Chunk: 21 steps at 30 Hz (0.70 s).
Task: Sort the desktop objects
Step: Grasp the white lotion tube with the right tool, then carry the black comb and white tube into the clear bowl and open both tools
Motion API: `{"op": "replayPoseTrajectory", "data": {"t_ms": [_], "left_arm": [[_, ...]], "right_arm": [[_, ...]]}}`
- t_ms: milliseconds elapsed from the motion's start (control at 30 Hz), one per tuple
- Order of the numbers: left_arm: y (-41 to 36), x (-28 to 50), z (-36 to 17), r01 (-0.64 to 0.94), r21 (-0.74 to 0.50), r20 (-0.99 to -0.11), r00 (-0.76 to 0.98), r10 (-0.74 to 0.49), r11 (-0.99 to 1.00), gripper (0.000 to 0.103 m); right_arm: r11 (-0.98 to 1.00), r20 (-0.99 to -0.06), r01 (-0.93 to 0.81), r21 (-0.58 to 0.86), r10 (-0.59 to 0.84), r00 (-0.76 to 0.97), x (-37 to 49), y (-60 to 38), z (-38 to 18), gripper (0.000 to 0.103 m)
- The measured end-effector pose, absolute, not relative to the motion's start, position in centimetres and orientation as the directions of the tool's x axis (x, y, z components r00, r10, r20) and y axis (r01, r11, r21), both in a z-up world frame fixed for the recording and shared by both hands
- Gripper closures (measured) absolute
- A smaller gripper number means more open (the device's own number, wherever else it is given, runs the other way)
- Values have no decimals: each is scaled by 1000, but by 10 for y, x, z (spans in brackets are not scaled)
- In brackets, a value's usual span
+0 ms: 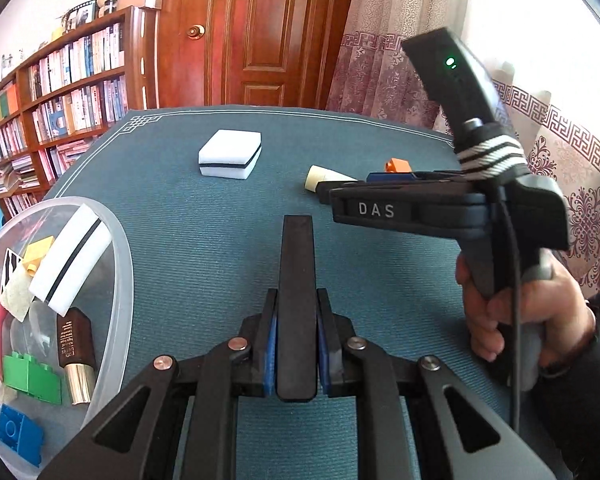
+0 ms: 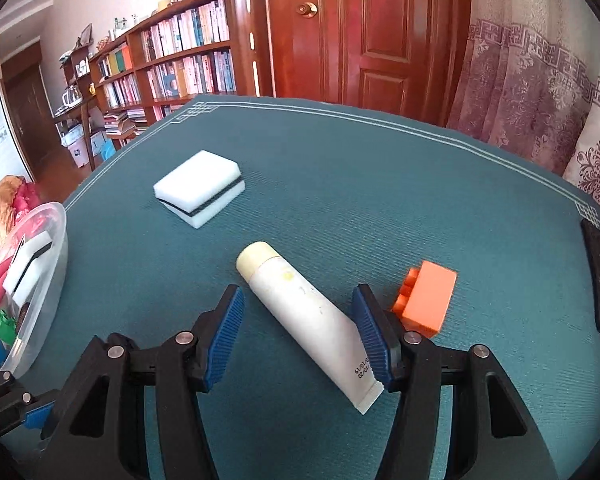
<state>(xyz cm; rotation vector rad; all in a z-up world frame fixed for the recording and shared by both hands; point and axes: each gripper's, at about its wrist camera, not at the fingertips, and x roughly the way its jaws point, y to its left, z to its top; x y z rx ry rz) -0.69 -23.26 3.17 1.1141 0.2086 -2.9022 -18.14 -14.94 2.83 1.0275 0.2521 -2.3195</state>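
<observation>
While the bin (image 1: 118, 264) already holds several items, my right gripper (image 2: 300, 336) stands wide open around the tube (image 2: 300, 312); my left gripper (image 1: 296, 340) is closed, empty; sponge (image 2: 199, 188) and orange brick (image 2: 426, 300) remain.

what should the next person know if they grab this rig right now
Left gripper: shut on a flat black bar, held over the mat near the bin.
Right gripper: open, jaws either side of the white tube, not yet closed on it.
Done: the clear plastic bin already holds a white sponge, green brick, blue brick, yellow brick, brown lipstick-like tube and a pink item.
Left on the mat: the white tube, an orange brick just right of it, and a second white sponge further back.
</observation>
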Motion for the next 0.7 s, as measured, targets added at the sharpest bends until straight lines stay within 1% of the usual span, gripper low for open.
{"op": "replayPoseTrajectory", "data": {"t_ms": [67,200,300,400,700], "left_arm": [[-233,-8,31,72,-117,-670,-742,25,-990,85],[-233,-8,29,69,-122,-674,-738,32,-990,85],[-232,-8,29,63,-127,-672,-740,40,-990,85],[-231,-7,29,55,-136,-672,-739,51,-989,84],[-231,-6,30,52,-147,-667,-743,60,-988,84]], "right_arm": [[-812,-727,577,91,-450,-518,-182,-145,28,43],[-824,-735,556,106,-442,-514,-177,-137,26,61],[-828,-740,541,148,-456,-494,-174,-130,27,68],[-839,-748,521,153,-443,-494,-166,-127,27,71],[-892,-757,434,125,-369,-539,-137,-119,28,72]]}}
